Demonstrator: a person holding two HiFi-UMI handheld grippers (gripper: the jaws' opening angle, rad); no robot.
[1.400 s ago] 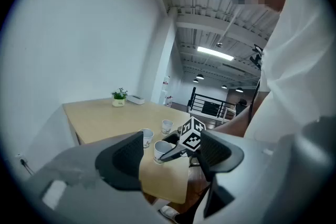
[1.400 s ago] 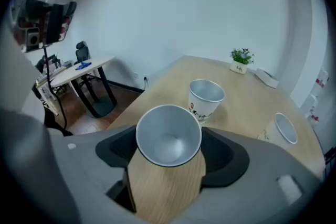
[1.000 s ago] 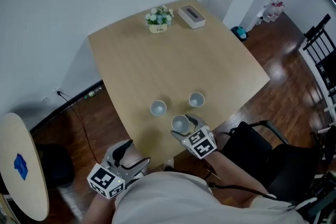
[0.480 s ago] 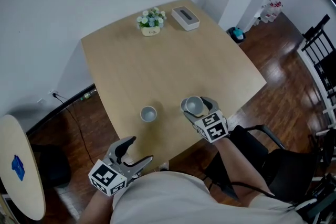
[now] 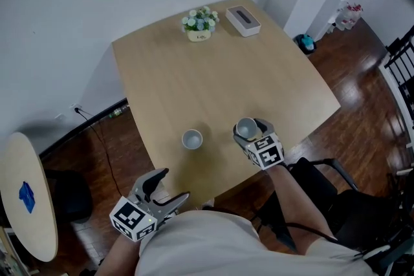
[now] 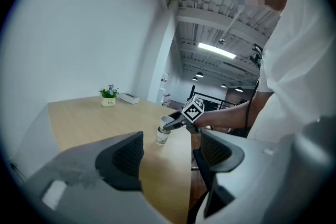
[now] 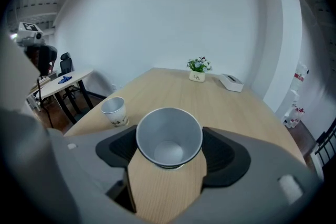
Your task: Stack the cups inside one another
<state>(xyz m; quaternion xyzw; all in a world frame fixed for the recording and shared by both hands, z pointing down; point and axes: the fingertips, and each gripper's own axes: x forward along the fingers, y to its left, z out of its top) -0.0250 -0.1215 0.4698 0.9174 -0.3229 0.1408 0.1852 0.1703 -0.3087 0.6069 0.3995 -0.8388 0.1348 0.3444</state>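
My right gripper (image 5: 251, 134) is shut on a grey paper cup (image 5: 245, 128) near the table's front right edge. In the right gripper view that cup (image 7: 169, 136) sits upright between the jaws, mouth up and empty. The left gripper view shows the held cup (image 6: 167, 121) right above a second cup (image 6: 163, 136) standing on the table, its base at that cup's mouth; how deep it sits I cannot tell. A third cup (image 5: 192, 138) (image 7: 114, 111) stands alone to the left. My left gripper (image 5: 163, 197) (image 6: 168, 150) hangs open and empty off the table's front edge.
A small flower pot (image 5: 200, 22) and a white tissue box (image 5: 242, 20) stand at the table's far edge. A round side table (image 5: 29, 197) is on the left, a dark chair (image 5: 323, 171) on the right. A cable (image 5: 97, 119) lies on the wooden floor.
My right gripper carried its cup from the front edge to the right, over the cup that stood there. The left gripper stayed put and open.
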